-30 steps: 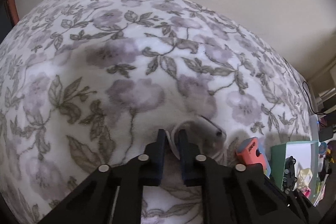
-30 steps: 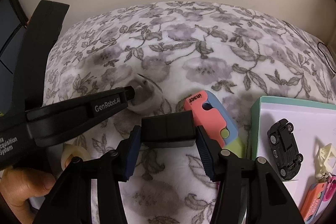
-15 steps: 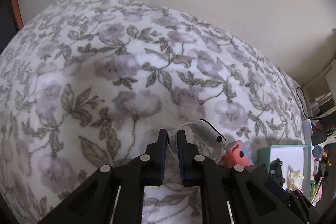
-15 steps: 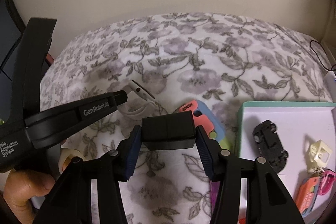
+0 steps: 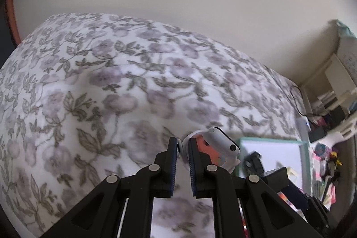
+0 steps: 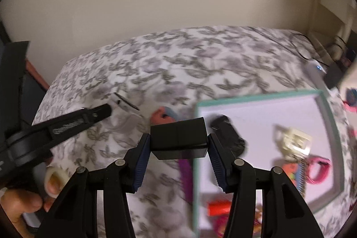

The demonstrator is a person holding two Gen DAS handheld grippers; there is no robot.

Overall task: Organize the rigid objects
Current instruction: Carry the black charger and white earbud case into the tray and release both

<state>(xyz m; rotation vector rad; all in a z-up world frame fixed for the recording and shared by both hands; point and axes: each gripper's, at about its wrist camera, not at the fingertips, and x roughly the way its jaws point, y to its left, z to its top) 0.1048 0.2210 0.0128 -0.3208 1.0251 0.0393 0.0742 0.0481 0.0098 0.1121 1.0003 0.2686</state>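
The left gripper (image 5: pixel 183 150) is clenched on the strap of a white smartwatch (image 5: pixel 219 144), held above the floral bedspread (image 5: pixel 93 86). The right gripper (image 6: pixel 177 148) grips a black box (image 6: pixel 178 137) near the teal-rimmed tray (image 6: pixel 252 97), where a dark blurred thing, perhaps a toy car (image 6: pixel 227 133), lies. A hand (image 6: pixel 20 204) shows at lower left

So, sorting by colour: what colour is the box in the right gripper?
Black box, seen best in the right wrist view, clamped in the right gripper.
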